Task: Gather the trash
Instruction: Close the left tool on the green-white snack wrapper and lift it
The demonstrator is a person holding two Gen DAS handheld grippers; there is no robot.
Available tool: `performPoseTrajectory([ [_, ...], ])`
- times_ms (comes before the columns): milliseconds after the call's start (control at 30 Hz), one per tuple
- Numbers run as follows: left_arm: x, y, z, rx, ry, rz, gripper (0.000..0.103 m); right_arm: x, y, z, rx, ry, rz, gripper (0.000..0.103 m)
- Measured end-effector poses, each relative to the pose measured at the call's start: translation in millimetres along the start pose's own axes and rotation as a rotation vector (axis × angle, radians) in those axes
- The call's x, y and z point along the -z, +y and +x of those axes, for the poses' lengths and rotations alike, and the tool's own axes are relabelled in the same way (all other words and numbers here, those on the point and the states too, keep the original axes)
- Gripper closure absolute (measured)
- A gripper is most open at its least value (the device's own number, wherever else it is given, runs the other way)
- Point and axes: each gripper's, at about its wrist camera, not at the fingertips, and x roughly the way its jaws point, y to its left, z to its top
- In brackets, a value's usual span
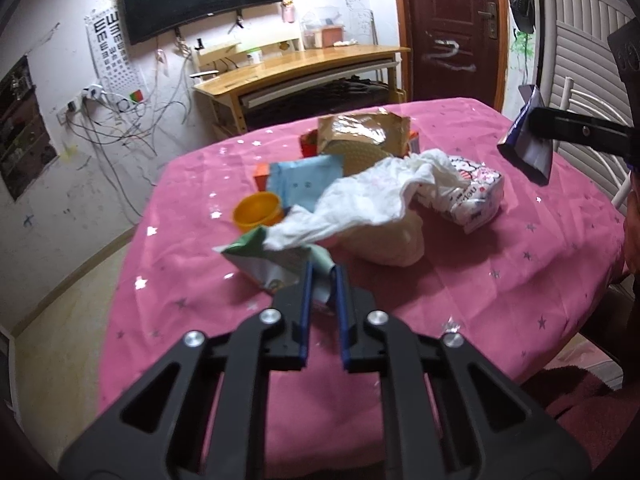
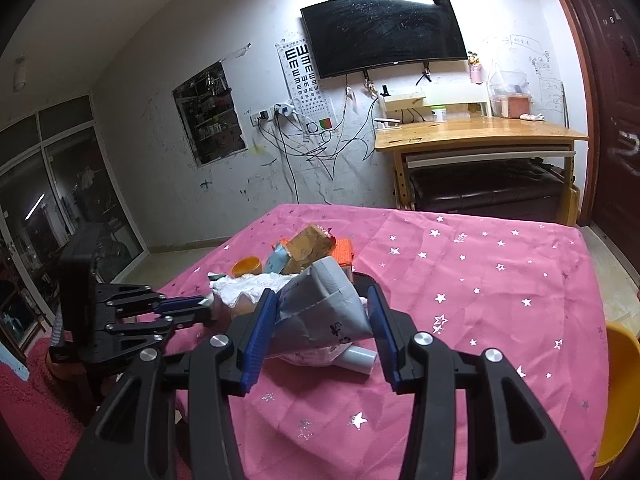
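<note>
A heap of trash lies on the pink star tablecloth (image 1: 480, 264): a white crumpled tissue (image 1: 360, 200), a Hello Kitty wrapper (image 1: 476, 192), a brown padded envelope (image 1: 360, 132), a blue packet (image 1: 304, 180) and an orange cup (image 1: 256, 210). My left gripper (image 1: 322, 276) is shut on a green snack packet (image 1: 276, 260) at the heap's near edge. My right gripper (image 2: 322, 312) holds a grey plastic mailer bag (image 2: 324, 312) between its wide-set blue fingers (image 2: 260, 336), above the table. In the left wrist view it shows at the right, gripping that bag (image 1: 528, 136).
A wooden desk (image 2: 480, 136) stands at the far wall under a dark TV (image 2: 384, 28). A brown door (image 1: 452, 28) is at the right. A white tube (image 2: 360, 358) lies on the cloth. A yellow chair (image 2: 616, 392) stands at the table's right edge.
</note>
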Motion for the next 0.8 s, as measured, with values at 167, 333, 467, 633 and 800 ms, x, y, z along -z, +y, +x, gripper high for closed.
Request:
performPoseTrajectory([
  [167, 2, 10, -20, -0.03, -0.03, -0.028, 0.094, 0, -1, -6, 0.005, -0.015, 0.005, 0.062],
  [333, 2, 16, -29, -0.047, -0.041, -0.039, 0.094, 0, 2, -9, 0.004, -0.02, 0.0, 0.062],
  [467, 4, 19, -30, -0.067, -0.045, -0.06, 0.098, -1, 3, -11, 0.005, -0.024, -0.001, 0.062],
  [633, -2, 23, -43, -0.092, -0.098, -0.081, 0.1, -2, -1, -14, 0.013, -0.037, 0.011, 0.062],
  [800, -12, 24, -53, -0.094, -0.143, -0.085, 0.1, -2, -5, -20, 0.027, -0.053, 0.02, 0.062],
])
